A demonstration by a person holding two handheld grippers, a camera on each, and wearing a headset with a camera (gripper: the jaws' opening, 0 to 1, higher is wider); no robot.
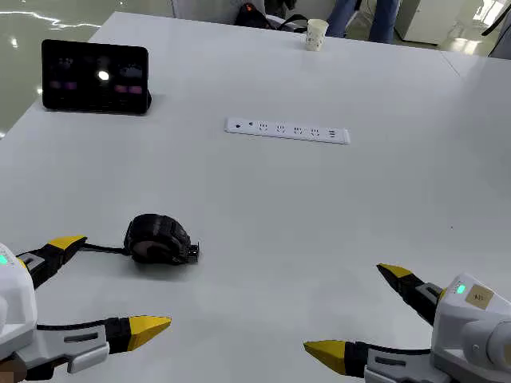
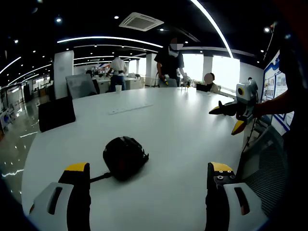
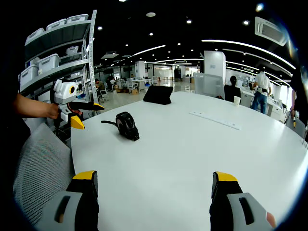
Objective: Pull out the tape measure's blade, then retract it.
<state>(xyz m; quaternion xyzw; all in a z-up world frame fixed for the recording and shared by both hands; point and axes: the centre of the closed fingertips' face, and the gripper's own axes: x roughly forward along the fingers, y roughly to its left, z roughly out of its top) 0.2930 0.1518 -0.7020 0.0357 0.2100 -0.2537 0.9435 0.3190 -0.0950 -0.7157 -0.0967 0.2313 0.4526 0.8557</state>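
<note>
Approach step: left claw (image 1: 112, 283) is hovering open beside the tape measure (image 1: 160, 239), right claw (image 1: 359, 311) gaping farther off; next probably means gripping its body and blade tip.

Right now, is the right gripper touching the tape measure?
Apart. The head view shows the right gripper, jaws open, well away from the tape measure, with a wide stretch of bare table between them.

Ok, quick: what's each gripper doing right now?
Left gripper: open, holding nothing; the tape measure lies on the table ahead of it.
Right gripper: open, holding nothing.
</note>
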